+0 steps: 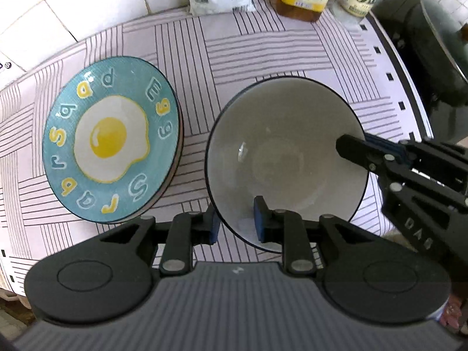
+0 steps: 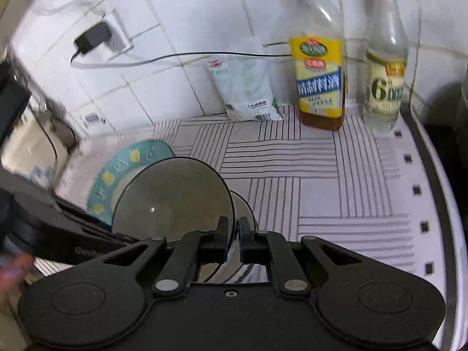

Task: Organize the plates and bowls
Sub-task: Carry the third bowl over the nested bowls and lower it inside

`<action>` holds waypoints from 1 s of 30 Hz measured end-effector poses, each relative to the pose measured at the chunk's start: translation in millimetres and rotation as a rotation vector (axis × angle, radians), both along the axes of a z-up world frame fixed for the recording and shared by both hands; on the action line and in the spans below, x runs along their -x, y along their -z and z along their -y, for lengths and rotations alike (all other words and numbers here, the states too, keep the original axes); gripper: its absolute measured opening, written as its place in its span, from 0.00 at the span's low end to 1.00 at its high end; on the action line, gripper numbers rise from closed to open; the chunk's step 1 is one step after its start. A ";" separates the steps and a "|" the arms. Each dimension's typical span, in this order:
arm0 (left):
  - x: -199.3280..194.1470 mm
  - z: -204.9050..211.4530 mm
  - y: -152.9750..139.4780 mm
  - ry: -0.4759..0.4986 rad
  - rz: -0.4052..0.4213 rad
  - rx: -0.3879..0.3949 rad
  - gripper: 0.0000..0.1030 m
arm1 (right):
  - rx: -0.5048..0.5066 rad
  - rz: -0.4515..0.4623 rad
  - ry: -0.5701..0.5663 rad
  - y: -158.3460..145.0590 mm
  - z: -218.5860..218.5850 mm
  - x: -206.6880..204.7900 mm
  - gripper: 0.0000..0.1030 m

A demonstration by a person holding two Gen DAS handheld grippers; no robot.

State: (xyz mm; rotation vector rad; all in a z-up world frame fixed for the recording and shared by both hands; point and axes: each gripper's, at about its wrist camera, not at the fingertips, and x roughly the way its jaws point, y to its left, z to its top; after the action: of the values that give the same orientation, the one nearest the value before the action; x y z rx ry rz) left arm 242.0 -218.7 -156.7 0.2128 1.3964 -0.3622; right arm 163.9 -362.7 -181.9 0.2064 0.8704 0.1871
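Teal round ceramic plate with fried-egg picture and letter rim [image 1: 112, 158] flat on striped tabletop cloth [image 1: 263, 49], at 9 o'clock of bowl. White round ceramic bowl with dark rim [image 1: 286, 158] just beside plate, not touching.

Left gripper [image 1: 237, 219] at bowl's 6 o'clock: fingers [image 1: 260, 219] straddle rim, one pad inside, one outside, narrow gap; contact unclear.

Right gripper [image 2: 232, 235] at bowl's 3 o'clock: fingers pinching rim, pressed tight.

Bag and two bottles at 12 o'clock by tiled wall.
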 end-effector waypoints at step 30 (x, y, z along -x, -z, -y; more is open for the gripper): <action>22.5 -23.5 -30.1 -0.041 0.069 0.179 0.37 | 0.191 0.156 -0.124 -30.2 -14.6 28.8 0.27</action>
State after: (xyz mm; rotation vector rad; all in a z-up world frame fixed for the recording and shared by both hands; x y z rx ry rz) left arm 219.6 -195.1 -126.7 0.0489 1.2902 -0.4397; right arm 135.1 -348.1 -151.6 -0.0408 0.7406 0.2315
